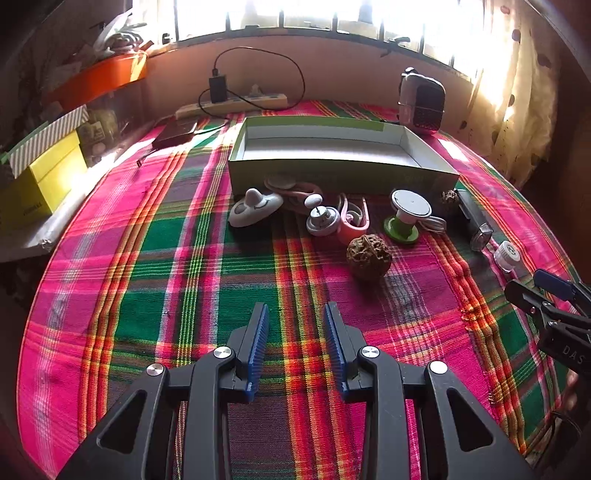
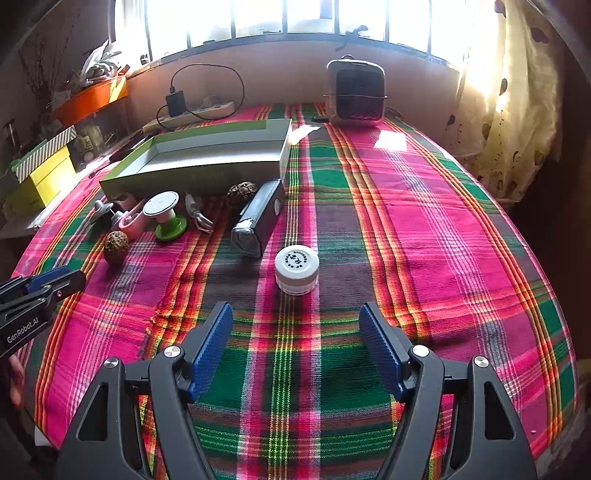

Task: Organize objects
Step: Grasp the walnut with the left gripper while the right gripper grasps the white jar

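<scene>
Both your tools are hanging over the plaid worktop (image 2: pixel 424 206) with nothing in them: left tool (image 1: pixel 295 314) jaws partly apart, right tool (image 2: pixel 295 314) spread wider. The white jar (image 2: pixel 296 269) sits just ahead of the right one, and the walnut (image 1: pixel 368 257), green spool (image 1: pixel 405 214) and black case (image 2: pixel 258 218) lie in front of the empty box (image 1: pixel 332 173).

Strong daylight floods through the blown-out barred window (image 2: pixel 288 14), glaring on the pink-green plaid cloth (image 2: pixel 391 140); fisheye edges curve and darken.
</scene>
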Demonstrator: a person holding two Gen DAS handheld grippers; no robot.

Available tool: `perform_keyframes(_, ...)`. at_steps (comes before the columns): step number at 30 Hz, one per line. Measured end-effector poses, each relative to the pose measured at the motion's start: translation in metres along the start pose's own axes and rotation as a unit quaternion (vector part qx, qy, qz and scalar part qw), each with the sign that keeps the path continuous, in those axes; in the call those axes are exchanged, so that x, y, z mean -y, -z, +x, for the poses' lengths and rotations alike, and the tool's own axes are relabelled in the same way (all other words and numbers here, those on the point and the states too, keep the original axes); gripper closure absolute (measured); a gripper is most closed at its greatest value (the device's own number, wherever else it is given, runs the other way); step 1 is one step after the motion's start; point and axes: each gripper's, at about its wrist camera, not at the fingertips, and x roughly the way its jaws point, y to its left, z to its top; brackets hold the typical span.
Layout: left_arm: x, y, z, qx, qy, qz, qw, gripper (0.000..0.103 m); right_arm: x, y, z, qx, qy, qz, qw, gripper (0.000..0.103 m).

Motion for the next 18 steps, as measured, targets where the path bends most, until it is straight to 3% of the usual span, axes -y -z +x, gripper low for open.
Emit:
perform_keyframes(11,0.015,-0.014,0.009,-0.014,0.07,0.01,0.9974,0.072,0.004,-0.008,0.014,-0.016,-0.001,-0.016,1.0,0.032)
perform_keyframes(18,0.027,-0.023,0.016,-0.017,0.078,0.025,0.9965,0.07,0.005,-0.018,0.023,-0.024,-0.008,-0.031,0.999,0.032)
